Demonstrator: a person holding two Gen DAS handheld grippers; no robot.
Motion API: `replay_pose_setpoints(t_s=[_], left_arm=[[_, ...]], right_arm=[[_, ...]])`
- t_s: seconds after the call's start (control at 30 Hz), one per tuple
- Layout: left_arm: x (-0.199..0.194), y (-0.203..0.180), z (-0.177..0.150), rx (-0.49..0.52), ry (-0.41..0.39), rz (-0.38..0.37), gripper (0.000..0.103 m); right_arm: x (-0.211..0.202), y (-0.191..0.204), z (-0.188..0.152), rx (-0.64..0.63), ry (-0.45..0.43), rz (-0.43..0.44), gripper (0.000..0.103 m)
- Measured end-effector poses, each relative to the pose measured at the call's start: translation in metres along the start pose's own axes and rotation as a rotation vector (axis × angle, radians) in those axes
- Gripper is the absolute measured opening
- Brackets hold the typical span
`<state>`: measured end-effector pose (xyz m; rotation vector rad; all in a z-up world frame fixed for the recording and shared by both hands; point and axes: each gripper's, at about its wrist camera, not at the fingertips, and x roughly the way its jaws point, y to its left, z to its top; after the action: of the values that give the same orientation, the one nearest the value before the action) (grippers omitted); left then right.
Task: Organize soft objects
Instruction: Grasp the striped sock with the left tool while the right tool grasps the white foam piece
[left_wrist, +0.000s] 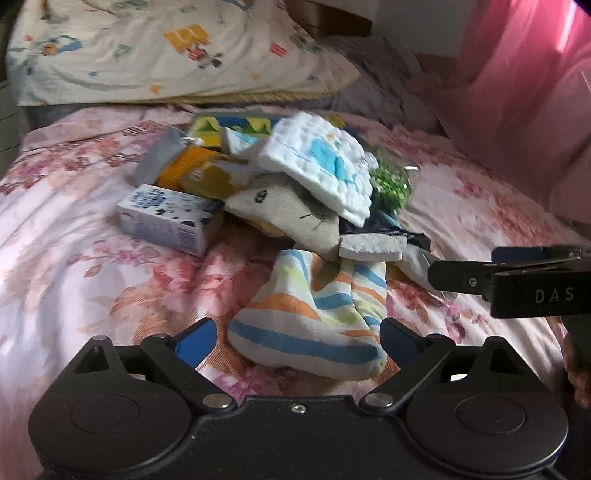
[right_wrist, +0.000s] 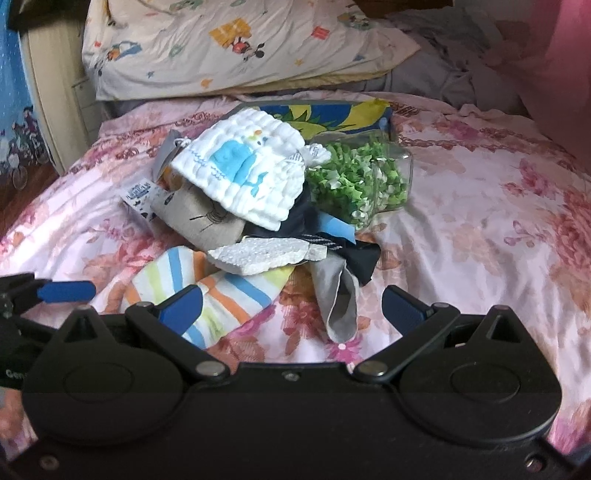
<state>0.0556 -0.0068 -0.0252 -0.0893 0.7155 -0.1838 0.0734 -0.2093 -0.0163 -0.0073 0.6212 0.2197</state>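
Note:
A heap of soft and hard things lies on the flowered bedspread. Nearest me is a striped cloth, lying flat between the fingers of my open left gripper, which hovers over its near end. My right gripper is open too, just in front of a grey cloth and beside the striped cloth. On top of the heap rests a white quilted cloth with a blue whale. Under it sit a beige fabric pouch, a white foam slab and dark fabric.
A clear jar of green bits lies tipped on the heap's right. A milk carton and yellow boxes sit on its left, a blue-yellow patterned item behind. A cartoon-print pillow lies at the bed's head. Pink fabric hangs right.

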Motion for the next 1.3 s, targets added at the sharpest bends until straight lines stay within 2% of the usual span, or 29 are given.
replay_pose_setpoints(t_s=[0.13,0.3,0.43,0.57,0.63,0.77,0.83,0.93,1.07,1.13,1.2,1.3], left_arm=[[0.013,0.008,0.008,0.000,0.057,-0.035,0.090],[0.027,0.021,0.015,-0.032,0.123,-0.085,0.077],[0.035,0.027,0.021,-0.019,0.155,-0.113,0.074],[0.037,0.030,0.025,-0.014,0.168,-0.131,0.070],[0.038,0.033,0.027,-0.025,0.175,-0.139,0.063],[0.042,0.034,0.029,-0.038,0.200,-0.153,0.042],[0.043,0.033,0.030,-0.039,0.204,-0.160,0.038],[0.044,0.029,0.030,-0.034,0.212,-0.155,0.031],[0.046,0.024,0.030,-0.027,0.218,-0.156,0.016],[0.047,0.022,0.030,-0.026,0.221,-0.161,0.013],[0.048,0.021,0.029,-0.033,0.221,-0.161,0.007],[0.045,0.019,0.027,-0.037,0.206,-0.156,0.005]], right_arm=[[0.009,0.007,0.005,-0.096,-0.002,-0.031,0.102],[0.024,0.021,0.011,-0.240,0.016,-0.038,0.102],[0.032,0.036,0.011,-0.446,-0.038,-0.100,0.102],[0.039,0.044,0.012,-0.586,-0.058,-0.046,0.100],[0.041,0.048,0.009,-0.623,-0.062,-0.006,0.086],[0.044,0.059,0.000,-0.684,-0.087,0.008,0.074],[0.041,0.059,-0.005,-0.702,-0.105,-0.007,0.057],[0.041,0.059,-0.005,-0.685,-0.108,0.009,0.046],[0.043,0.058,-0.007,-0.686,-0.103,0.043,0.034],[0.044,0.055,-0.006,-0.684,-0.089,0.069,0.023],[0.049,0.055,-0.003,-0.678,-0.086,0.082,0.022],[0.047,0.054,-0.002,-0.668,-0.096,0.090,0.017]])
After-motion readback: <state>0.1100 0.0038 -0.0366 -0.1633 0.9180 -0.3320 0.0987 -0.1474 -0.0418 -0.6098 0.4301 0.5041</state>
